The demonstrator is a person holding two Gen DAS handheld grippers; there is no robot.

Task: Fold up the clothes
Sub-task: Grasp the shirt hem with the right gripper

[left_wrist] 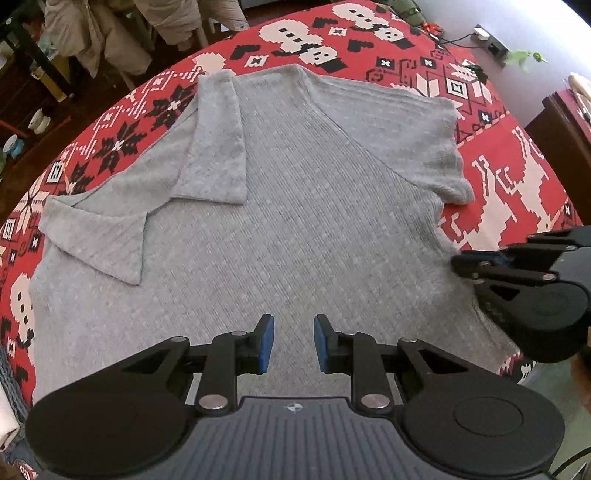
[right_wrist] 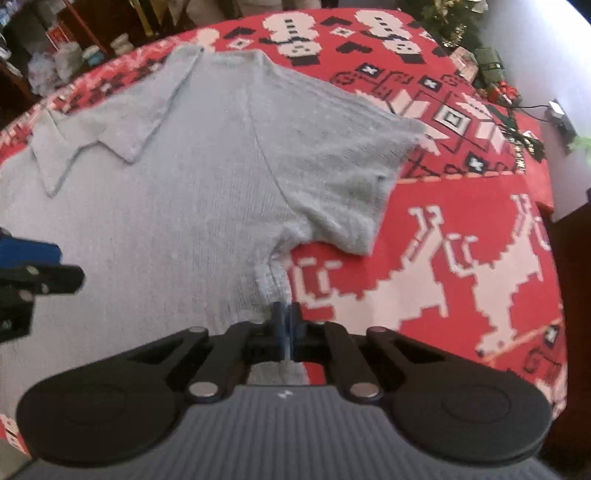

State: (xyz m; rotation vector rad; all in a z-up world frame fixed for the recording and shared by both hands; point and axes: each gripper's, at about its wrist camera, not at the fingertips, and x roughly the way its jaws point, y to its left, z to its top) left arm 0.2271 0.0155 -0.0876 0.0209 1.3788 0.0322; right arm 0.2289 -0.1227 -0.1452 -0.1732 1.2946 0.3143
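Note:
A grey knit polo shirt point(left_wrist: 295, 192) lies flat, front up, on a red patterned tablecloth point(left_wrist: 517, 192), its collar point(left_wrist: 218, 136) at the far left. My left gripper point(left_wrist: 293, 341) points down onto the shirt's body; its blue pads stand a short way apart, with shirt cloth filling the gap. My right gripper point(right_wrist: 286, 314) is shut on the side edge of the shirt point(right_wrist: 184, 184), just below the short sleeve point(right_wrist: 351, 177), and the cloth puckers at its tips. In the left wrist view the right gripper point(left_wrist: 458, 264) reaches in from the right.
The tablecloth point(right_wrist: 443, 258) runs on to the right of the shirt. Beyond the table's far edge are chairs with hung coats point(left_wrist: 110, 33) and cluttered shelves point(right_wrist: 66, 55). A cable and plug point(left_wrist: 487, 37) sit by the wall, and greenery point(right_wrist: 495, 85) lies at the far right.

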